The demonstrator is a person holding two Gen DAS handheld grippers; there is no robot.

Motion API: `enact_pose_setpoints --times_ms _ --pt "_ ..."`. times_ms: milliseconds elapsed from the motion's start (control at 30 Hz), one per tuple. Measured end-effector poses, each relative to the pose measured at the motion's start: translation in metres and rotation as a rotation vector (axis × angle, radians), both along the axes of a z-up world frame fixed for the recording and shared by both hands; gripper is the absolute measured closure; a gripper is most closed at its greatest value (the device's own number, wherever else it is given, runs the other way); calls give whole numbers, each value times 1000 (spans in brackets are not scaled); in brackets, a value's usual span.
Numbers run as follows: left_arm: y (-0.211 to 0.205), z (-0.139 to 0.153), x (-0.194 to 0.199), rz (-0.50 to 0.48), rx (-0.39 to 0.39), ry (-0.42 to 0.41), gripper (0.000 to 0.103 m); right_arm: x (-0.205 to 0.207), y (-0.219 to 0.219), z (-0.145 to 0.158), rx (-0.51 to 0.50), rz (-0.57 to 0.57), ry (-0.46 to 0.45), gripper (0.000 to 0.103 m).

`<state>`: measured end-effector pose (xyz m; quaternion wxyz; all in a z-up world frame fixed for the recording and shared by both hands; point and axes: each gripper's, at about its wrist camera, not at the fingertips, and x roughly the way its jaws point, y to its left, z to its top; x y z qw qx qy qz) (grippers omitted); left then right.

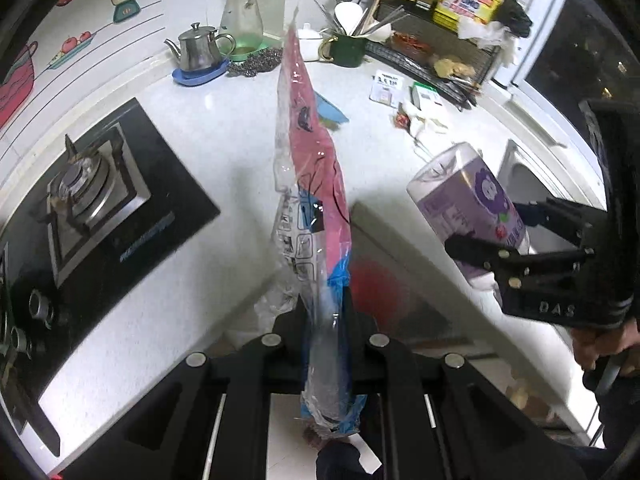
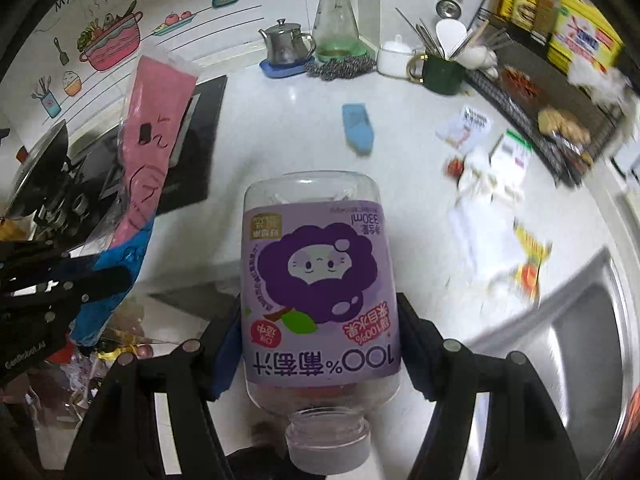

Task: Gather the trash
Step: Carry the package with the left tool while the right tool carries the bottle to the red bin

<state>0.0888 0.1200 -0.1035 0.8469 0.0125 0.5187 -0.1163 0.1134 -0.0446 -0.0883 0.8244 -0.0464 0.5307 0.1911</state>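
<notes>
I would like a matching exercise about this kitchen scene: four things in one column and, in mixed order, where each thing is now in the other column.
Things:
1. purple juice bottle
2. pink and blue plastic wrapper
3. steel teapot
4. blue sponge

Places:
A. on a blue saucer by the wall
B. lying alone on the white counter
C. between the right gripper's fingers
D. pinched in the left gripper

Pairs: 1-C, 2-D, 3-A, 4-B

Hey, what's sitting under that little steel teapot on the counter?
The steel teapot stands on a blue dish on the white countertop. Only the dish's rim shows; its middle is covered by the pot.
</notes>
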Motion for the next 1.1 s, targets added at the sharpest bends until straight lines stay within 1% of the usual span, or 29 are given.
enact_pose_setpoints --times_ms 133,300,433,500,600,700,733,800,833,900,1000,1100 --pt "5 -5 -30 -34 11 11 92 -36 10 0 1 -33 3 37" --pt "3 -22 -58 -78 -2 46 92 -64 15 -11 13 -75 28 37" --pt "0 -49 -69 -93 -4 90 92 -84 22 -28 -4 -87 42 37" --pt "1 -65 -70 -83 -9 112 92 -86 22 -43 7 -94 64 37" --pt "0 -94 -73 -71 -18 156 92 -89 24 -68 -3 -95 91 37" --pt "0 -131 -74 -58 -20 198 92 -87 25 -94 -18 -76 106 37" --pt "1 -149 -73 -49 -30 215 92 -87 25 -106 -16 -70 113 37" --pt "2 -174 -71 -46 -32 230 92 -85 25 -131 -18 -62 124 37" --pt "1 -195 -69 -48 -30 238 92 -84 26 -147 -24 -56 131 37" --pt "2 -224 -65 -46 -34 247 92 -81 27 -184 -20 -56 150 37" --pt "5 -282 -56 -42 -41 264 92 -75 27 -232 -31 -59 156 37" --pt "4 -344 -46 -49 -42 274 92 -64 24 -292 -38 -66 151 37"
